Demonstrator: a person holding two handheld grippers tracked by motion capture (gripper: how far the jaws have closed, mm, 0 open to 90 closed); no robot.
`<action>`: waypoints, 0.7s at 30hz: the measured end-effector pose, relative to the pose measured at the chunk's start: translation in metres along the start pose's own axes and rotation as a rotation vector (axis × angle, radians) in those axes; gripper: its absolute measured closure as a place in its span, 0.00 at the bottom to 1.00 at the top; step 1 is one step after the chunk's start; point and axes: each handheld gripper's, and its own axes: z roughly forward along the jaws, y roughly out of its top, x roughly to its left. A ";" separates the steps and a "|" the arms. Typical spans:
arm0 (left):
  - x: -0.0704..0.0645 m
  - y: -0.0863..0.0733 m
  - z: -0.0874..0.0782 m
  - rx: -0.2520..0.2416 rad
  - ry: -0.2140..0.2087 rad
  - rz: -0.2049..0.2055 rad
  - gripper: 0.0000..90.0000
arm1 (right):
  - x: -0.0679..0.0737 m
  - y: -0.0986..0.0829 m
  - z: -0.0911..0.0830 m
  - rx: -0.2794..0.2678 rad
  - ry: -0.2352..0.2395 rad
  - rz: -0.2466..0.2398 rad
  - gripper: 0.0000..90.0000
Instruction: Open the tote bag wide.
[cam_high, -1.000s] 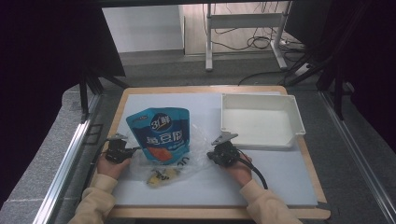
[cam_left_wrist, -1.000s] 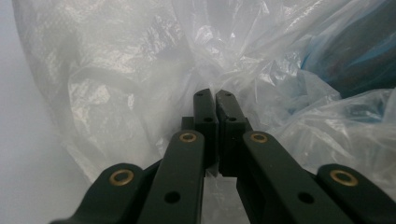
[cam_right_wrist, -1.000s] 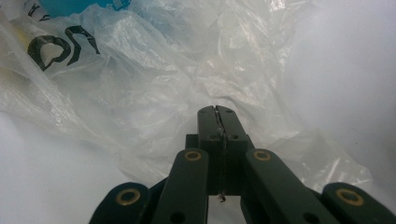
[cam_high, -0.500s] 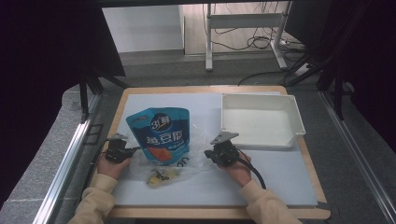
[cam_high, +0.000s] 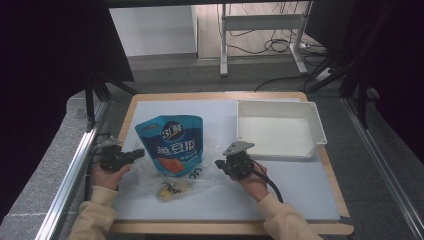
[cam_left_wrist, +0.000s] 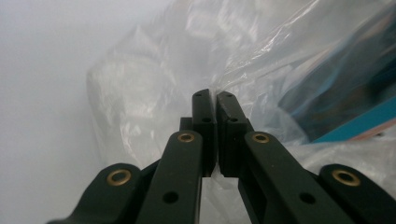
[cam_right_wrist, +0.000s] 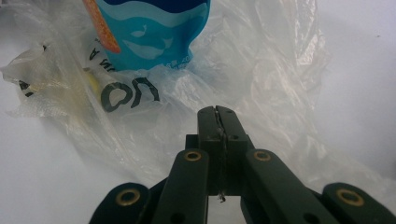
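Two claws (cam_high: 140, 154) (cam_high: 218, 164), one bag (cam_high: 200, 172)

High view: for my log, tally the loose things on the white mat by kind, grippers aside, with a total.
Blue printed snack pouch: 1
Crumpled clear plastic bag, edges pinched by left gripper and right gripper: 1
Small yellowish item inside the bag, kind unclear: 1
Empty white rectangular plastic tray: 1
Total: 4
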 end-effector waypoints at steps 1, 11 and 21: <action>0.000 0.001 -0.003 -0.012 -0.007 -0.003 0.97 | 0.000 0.000 0.000 -0.003 -0.002 0.000 0.99; -0.001 0.009 -0.019 -0.083 -0.099 -0.034 0.95 | -0.001 -0.001 0.001 0.003 -0.006 0.000 0.99; -0.009 0.015 -0.023 -0.085 -0.044 0.012 0.36 | -0.002 -0.001 0.001 0.004 -0.012 -0.002 0.99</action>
